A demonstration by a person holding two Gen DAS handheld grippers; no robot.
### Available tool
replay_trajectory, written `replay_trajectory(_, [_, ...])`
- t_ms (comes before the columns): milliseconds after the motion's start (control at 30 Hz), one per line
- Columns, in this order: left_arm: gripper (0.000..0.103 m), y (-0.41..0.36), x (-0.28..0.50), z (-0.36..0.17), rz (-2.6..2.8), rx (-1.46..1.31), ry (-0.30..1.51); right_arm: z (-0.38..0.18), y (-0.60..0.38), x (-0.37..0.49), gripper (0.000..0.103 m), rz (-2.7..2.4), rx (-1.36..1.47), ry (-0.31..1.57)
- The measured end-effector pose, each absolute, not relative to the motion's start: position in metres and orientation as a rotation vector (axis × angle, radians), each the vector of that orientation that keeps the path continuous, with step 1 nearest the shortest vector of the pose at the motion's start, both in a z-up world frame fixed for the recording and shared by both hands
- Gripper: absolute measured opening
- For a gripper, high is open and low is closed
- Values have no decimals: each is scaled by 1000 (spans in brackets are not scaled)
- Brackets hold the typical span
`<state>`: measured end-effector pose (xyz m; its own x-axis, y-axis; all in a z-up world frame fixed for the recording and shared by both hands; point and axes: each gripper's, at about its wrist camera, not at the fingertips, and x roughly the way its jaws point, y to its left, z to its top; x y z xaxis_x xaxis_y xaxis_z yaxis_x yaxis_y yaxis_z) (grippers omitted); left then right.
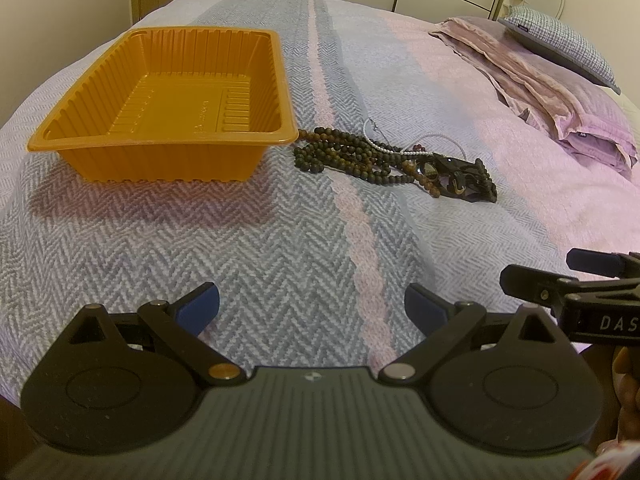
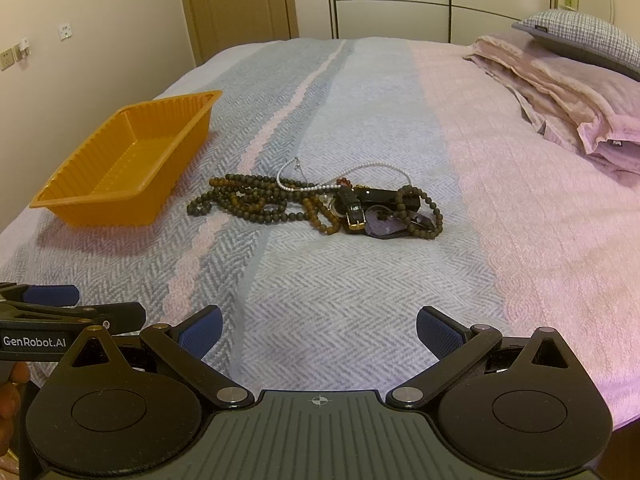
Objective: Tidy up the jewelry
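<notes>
An empty orange plastic tray [image 1: 168, 152] [image 2: 76, 212] sits on the bed at the left. Right of it lies a tangled pile of jewelry: dark wooden bead necklaces [image 1: 340, 156] [image 2: 248, 202], a thin white pearl string [image 1: 384, 146] [image 2: 312, 186], and a black watch with a gold buckle [image 1: 456, 180] [image 2: 356, 210]. My left gripper [image 1: 312, 308] is open and empty, low over the bedspread, well short of the pile. My right gripper [image 2: 318, 330] is open and empty, also short of the pile. Each gripper shows at the edge of the other's view.
The bed has a grey herringbone and pink bedspread [image 2: 360, 280]. Folded pink bedding [image 2: 568, 96] and a checked pillow [image 2: 584, 36] lie at the far right. A door [image 2: 240, 4] and wardrobes [image 2: 400, 0] stand behind the bed.
</notes>
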<state>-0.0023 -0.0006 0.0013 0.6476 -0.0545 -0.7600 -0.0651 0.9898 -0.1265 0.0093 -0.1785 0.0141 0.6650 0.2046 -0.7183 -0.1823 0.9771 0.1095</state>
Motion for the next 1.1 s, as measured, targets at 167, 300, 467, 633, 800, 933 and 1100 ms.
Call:
replay_trajectory(167, [98,-1,-2,1,5,-148,867,14,-178,9,103,218,30,815])
replay_trajectory(300, [98,-1,-2,1,6,-148,867,14,-178,10,103,217,32,813])
replay_trajectory(467, [98,-1,-2,1,5,-148,867,14,-178,10,103,216,32,813])
replay_trajectory(633, [98,0,-3,3,5,-157,859,14,-178,10,103,216,37,810])
replay_trajectory(800, [98,20,-6,11,10,-225,826,17,-177,12,103,233,65,796])
replay_trajectory(933, [98,57,-8,25,12,-333,778,20,-172,16,103,267,79,778])
replay_trajectory(1100, [98,115,-10,46,76,-395,712,23,-157,24,103,306,43,758])
